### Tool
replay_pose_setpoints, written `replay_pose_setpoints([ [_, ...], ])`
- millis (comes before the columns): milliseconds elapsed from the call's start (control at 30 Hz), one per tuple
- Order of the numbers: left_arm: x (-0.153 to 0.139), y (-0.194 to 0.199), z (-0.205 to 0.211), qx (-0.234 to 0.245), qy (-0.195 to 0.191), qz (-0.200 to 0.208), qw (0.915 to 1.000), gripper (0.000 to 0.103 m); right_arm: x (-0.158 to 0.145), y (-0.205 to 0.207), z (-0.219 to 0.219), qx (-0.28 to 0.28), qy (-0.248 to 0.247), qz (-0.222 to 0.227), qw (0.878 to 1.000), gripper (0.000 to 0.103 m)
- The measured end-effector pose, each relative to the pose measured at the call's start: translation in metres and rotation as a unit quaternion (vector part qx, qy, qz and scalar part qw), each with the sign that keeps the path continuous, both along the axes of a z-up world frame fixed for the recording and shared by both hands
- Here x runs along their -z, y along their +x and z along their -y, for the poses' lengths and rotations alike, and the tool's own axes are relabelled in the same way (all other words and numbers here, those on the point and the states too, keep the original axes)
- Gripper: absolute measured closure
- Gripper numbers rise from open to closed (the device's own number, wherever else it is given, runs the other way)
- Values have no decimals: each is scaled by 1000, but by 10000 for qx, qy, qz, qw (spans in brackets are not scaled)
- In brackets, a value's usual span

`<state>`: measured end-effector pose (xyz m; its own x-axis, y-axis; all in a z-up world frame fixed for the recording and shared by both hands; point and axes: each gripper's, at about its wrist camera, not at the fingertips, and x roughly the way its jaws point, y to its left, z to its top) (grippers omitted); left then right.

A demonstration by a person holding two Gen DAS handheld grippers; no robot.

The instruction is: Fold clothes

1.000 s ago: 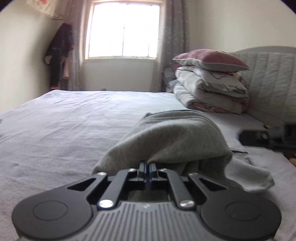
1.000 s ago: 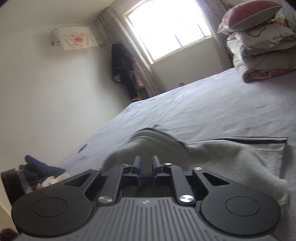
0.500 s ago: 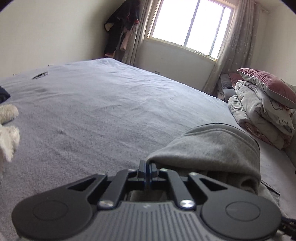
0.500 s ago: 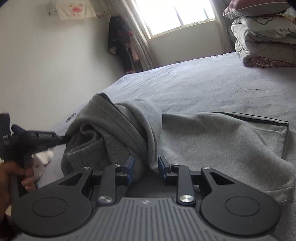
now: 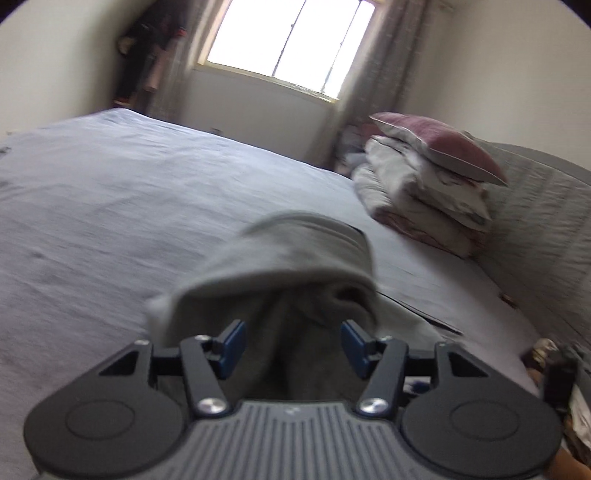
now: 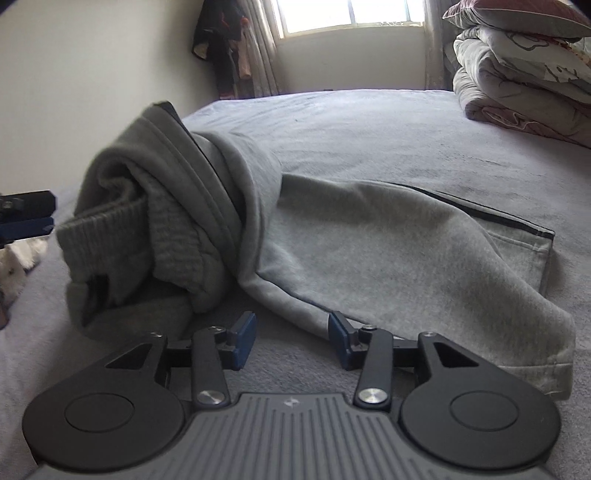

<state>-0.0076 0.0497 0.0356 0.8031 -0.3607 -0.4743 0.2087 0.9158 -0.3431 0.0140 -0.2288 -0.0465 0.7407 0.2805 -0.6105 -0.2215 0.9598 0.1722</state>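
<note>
A bed [image 5: 155, 192] with a pale lilac-grey sheet fills most of both views, and every other thing sits around it. Beyond its far edge a bright window [image 5: 291, 40] stands in the wall with a curtain [image 5: 380, 66] at its side, and dark clothes [image 6: 221, 44] hang in the corner to the left of that window. At the bed's right end a stack of folded quilts [image 5: 417, 199] lies on the sheet, topped by a dusky pink pillow [image 5: 443, 147], beside a grey quilted headboard [image 5: 546, 229].

Both cameras are sitting low and close over the bed [image 5: 110, 206], looking across it toward the far window [image 6: 347, 14]. Both are seeing the gray sweatpants [image 6: 369, 236] and the stacked bedding [image 5: 424, 192].
</note>
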Motion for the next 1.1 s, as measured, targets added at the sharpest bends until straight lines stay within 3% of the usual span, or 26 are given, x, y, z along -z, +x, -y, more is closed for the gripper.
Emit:
replay_pose_setpoints([
  [167,11,6,30,465,97,-16,9989,44,11,5,4,140,-228,-94,9996,56],
  [400,26,16,48,677,265,-12,9974,44,15,3,0,159,-660,46,9977,57],
  [467,29,16,52,700,317,-11,9970,44,16,3,0,234,-795,111,9965,60],
  [533,31,15,57,716,373,12,9967,44,16,2,1,322,-873,150,9956,77],
  [633,32,11,64,719,570,130,9957,44,12,1,4,459,-958,242,9940,95],
  [933,34,0,69,761,931,220,9925,44,-28,-7,35,1436,-1251,1074,9758,101],
  [1033,35,2,65,676,949,210,9930,52,-38,-9,57,1807,-1096,1147,9706,101],
  [1100,34,1,63,657,917,234,9933,64,-44,-11,71,2043,-983,1167,9670,101],
])
